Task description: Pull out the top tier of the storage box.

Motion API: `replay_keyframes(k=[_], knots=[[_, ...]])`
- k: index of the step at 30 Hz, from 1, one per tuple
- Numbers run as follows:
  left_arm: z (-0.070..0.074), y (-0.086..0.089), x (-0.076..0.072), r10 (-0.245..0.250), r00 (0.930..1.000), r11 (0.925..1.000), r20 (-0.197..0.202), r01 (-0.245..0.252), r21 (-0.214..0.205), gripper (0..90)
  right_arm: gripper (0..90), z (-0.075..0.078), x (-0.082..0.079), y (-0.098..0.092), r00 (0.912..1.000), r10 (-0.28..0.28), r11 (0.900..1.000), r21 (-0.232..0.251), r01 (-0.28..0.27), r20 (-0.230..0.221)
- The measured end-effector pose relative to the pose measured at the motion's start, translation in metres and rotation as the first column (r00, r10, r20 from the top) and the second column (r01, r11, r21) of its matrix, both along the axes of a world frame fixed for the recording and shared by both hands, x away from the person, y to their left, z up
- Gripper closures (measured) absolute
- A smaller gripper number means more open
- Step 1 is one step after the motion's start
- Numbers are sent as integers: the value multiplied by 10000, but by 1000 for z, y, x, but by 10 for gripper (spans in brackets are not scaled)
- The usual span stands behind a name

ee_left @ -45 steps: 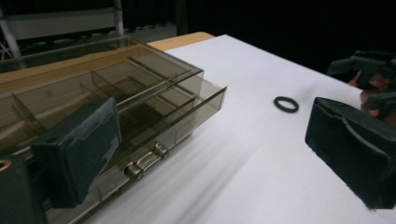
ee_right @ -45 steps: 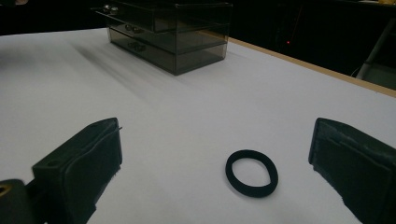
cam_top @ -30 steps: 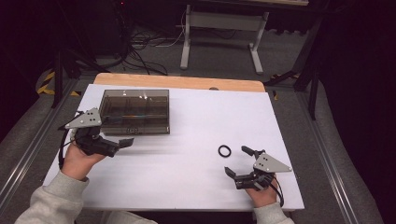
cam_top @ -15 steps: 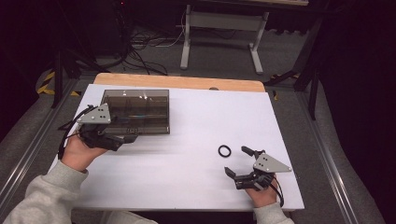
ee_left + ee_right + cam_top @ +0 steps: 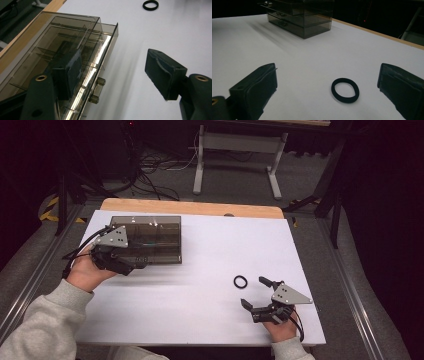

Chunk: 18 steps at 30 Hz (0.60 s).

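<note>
Centre half-closed, closing left gripper [image 5: 137,265] on smoky transparent plastic drawer box [image 5: 150,237] knob [image 5: 98,89]; right gripper [image 5: 256,293] open near black ring [image 5: 240,281].

The drawer box [image 5: 145,240] was smoke-tinted clear plastic, glossy, with bright glints along its edges and thin clear dividers inside; its small knobs [image 5: 98,89] looked like the same tinted plastic. The counter [image 5: 210,255] had a smooth, matt white top, paper-like in finish, with a strip of pale wood [image 5: 190,208] at its far edge. The ring [image 5: 345,90] was matt black and looked soft, like rubber or cloth-covered elastic. The jaws of both grippers were matt black plastic faced with dull, slightly rough padding, frayed at the edges. The sleeve [image 5: 40,320] was grey knitted cloth.
</note>
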<state>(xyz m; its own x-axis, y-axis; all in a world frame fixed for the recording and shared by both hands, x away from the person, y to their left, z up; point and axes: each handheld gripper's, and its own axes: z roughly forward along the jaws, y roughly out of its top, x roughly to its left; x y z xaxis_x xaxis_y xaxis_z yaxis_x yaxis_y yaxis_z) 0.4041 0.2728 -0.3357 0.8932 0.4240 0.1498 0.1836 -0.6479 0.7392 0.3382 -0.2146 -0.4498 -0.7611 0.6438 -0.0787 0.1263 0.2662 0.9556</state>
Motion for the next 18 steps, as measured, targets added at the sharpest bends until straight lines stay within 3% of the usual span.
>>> replay_keyframes(k=[5,8,14,18], knots=[[2,-4,7,80,9999,9976,90,-86,683,349,29,0,0,0,10000,2,10000,-4,-2,5],[1,-5,9,83,9999,9961,59,-87,875,359,29,0,0,0,10000,15,10000,2,-15,6],[-1,-14,17,-51,10000,9871,-68,61,1597,369,29,0,0,0,10000,59,10000,6,-59,8],[-3,-17,22,-77,9997,9849,-252,119,1725,371,29,0,0,1,10000,72,10000,0,-72,10]])
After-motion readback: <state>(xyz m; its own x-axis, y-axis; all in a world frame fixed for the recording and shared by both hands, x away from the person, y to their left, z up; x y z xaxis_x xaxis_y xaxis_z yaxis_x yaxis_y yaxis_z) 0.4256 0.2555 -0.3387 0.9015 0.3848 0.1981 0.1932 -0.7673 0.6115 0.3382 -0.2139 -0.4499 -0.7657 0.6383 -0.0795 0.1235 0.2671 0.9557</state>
